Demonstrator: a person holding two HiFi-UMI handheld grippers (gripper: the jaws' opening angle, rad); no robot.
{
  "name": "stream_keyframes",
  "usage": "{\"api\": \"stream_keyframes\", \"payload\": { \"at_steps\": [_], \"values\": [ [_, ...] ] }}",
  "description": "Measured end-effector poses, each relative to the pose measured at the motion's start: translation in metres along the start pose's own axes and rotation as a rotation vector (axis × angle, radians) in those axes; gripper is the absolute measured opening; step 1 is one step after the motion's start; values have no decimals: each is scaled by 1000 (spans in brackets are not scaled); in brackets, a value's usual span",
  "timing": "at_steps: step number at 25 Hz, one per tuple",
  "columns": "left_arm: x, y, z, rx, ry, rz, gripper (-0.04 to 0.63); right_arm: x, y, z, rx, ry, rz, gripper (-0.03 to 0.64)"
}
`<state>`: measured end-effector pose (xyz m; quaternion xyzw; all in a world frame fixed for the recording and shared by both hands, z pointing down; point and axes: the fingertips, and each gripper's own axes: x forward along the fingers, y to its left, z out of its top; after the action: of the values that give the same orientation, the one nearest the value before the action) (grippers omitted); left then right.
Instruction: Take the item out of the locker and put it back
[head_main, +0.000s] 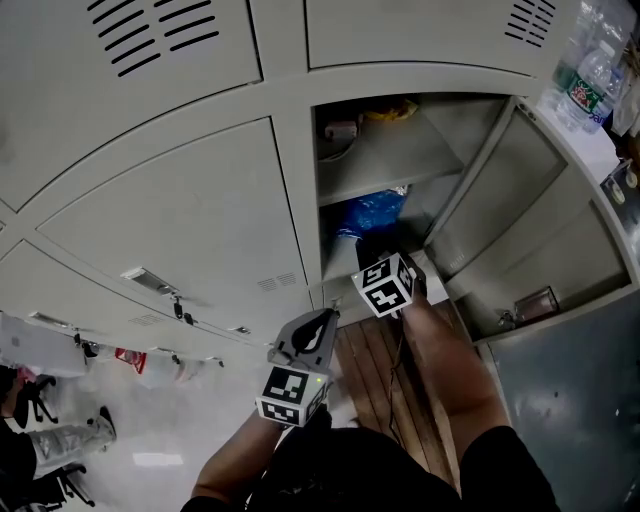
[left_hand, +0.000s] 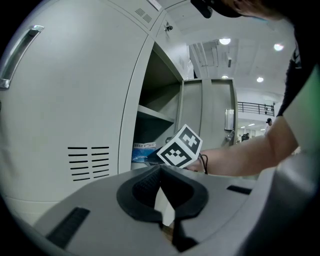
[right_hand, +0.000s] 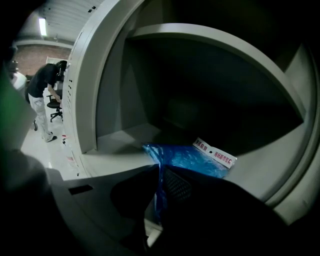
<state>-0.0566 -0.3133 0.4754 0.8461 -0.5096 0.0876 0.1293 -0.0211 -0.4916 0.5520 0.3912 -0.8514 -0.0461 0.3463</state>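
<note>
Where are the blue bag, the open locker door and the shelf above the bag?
blue bag (head_main: 368, 212), head view, crinkled middle.
locker door (head_main: 522, 210), head view, inner face.
shelf (head_main: 390, 160), head view, bare top.

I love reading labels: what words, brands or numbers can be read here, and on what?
Blue bag, white header strip: red print, too blurred to read.
Bottle, green label: too small to read.
Marker cube: square patterns, no words.
So no text is legible.
</note>
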Motion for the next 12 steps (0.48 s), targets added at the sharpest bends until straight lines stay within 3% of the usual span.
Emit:
{"api": "stream_keyframes", "payload": {
  "at_steps": [12],
  "values": [
    [-20,-22,4,1,-21,25,3,-51,11,2,161,-100,37,23]
  ]
}}
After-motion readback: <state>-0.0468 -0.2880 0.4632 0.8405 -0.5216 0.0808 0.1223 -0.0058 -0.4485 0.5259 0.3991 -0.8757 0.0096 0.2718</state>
